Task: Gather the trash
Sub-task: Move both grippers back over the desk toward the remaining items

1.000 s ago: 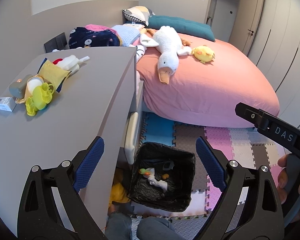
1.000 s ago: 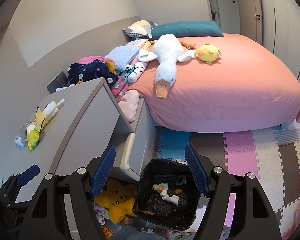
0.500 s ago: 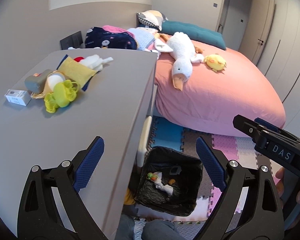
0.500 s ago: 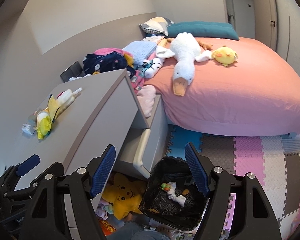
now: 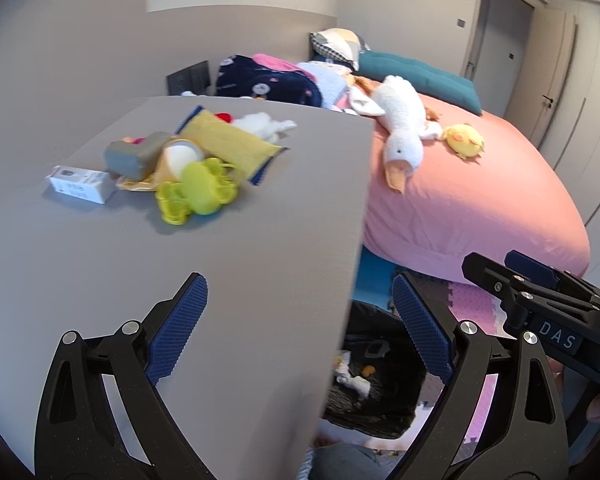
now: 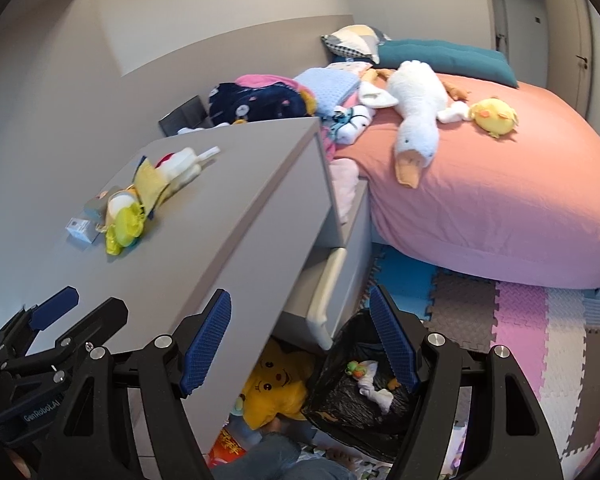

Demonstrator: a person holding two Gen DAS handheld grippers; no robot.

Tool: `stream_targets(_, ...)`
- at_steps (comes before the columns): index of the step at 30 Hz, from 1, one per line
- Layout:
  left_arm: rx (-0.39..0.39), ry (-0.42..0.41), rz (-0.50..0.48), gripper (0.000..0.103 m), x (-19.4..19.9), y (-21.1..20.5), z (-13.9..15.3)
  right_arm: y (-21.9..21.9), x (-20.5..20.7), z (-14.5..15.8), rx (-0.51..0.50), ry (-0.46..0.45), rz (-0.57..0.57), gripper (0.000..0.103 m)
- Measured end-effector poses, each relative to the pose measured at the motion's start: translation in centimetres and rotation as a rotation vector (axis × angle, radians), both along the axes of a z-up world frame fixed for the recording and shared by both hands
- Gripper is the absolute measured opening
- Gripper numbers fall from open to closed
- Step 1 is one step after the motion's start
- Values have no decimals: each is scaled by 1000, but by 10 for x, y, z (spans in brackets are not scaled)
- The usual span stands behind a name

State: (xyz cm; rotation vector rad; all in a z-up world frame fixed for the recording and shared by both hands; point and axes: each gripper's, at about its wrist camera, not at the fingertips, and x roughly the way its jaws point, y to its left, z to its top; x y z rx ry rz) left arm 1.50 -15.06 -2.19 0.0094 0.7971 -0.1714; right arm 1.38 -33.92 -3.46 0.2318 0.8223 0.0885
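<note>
A black-lined trash bin point(image 6: 364, 384) stands on the floor beside the grey dresser, with white tissue and small scraps in it; it also shows in the left wrist view point(image 5: 376, 380). On the dresser top point(image 5: 220, 264) lies a cluster: a white box point(image 5: 80, 185), a grey item point(image 5: 136, 155), a yellow-green plastic toy point(image 5: 198, 192), a yellow pouch point(image 5: 228, 145). My left gripper point(image 5: 300, 324) is open and empty over the dresser's front edge. My right gripper point(image 6: 300, 340) is open and empty above the bin and dresser side.
A pink bed point(image 6: 480, 184) with a white goose plush point(image 6: 416, 120) and a yellow chick point(image 6: 494, 116) is to the right. A yellow plush point(image 6: 272, 392) lies under an open drawer point(image 6: 324, 292). Foam floor mats point(image 6: 540, 340) cover the floor.
Both grippers have risen and moved left, toward the dresser top. The cluster of items now sits nearer the middle of the left view. Both stay open.
</note>
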Motion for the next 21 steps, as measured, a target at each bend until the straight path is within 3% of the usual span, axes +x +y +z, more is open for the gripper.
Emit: stream_targets(21,-2,-9,180,91,24,104,9,106,41,3,9,3,216,73)
